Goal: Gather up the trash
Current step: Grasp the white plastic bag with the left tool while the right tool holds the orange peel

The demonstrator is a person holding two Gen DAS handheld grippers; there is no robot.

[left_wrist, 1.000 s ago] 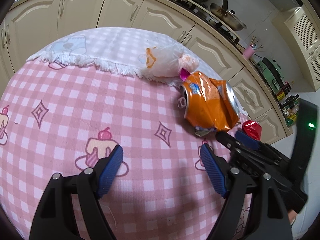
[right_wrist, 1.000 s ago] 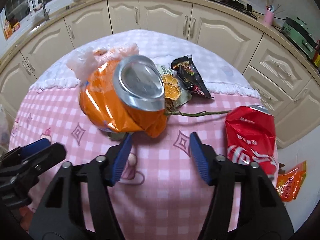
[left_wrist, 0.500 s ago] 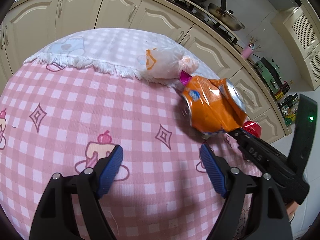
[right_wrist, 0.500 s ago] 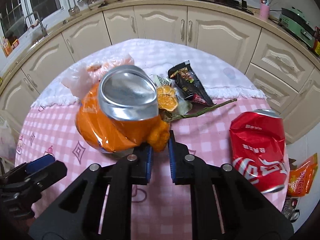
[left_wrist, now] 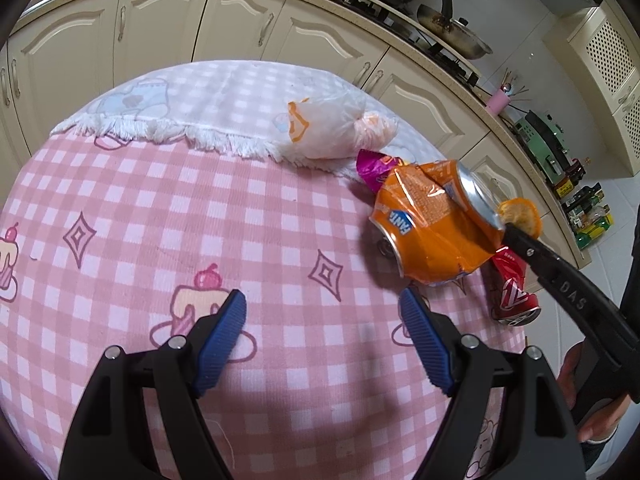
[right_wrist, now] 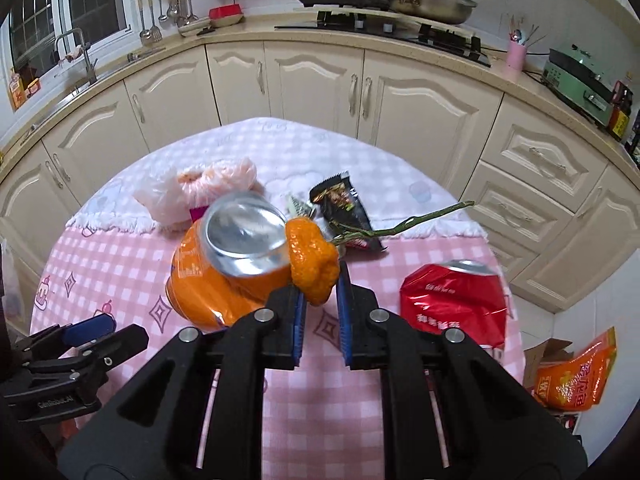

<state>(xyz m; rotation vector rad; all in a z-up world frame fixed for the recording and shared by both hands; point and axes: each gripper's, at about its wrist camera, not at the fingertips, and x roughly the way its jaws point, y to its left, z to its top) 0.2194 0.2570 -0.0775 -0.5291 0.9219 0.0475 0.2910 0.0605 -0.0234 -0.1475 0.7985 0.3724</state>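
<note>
A: Pink checked tablecloth point(right_wrist: 132, 260) under you, cream cabinets behind. Your right gripper point(right_wrist: 319, 300) has its pads pressed onto a piece of orange peel point(right_wrist: 312, 260), which sticks up above the fingertips.

B: And the left gripper point(left_wrist: 322, 324)?

A: Spread wide over bare cloth, gripping nothing. Just behind the peel, the crushed orange can point(right_wrist: 228, 264) seems to lean on it or sit right against it; I cannot tell which. So lift slowly and straight, and watch whether the can tips or rolls as you go.

B: Is the pinch good enough?

A: Only the lower end of the peel is caught, I'd judge. Keep the jaws squeezed and avoid swinging, or it may slip out.

B: What's left after that?

A: Further out: the crushed red can point(right_wrist: 452, 304) to your right, a dark snack wrapper point(right_wrist: 344, 204) with a green stem point(right_wrist: 408, 222) lying across it, and a plastic bag point(right_wrist: 200, 188) at the back. No bin shows in either view, so decide where the peel goes before you carry it.
</note>
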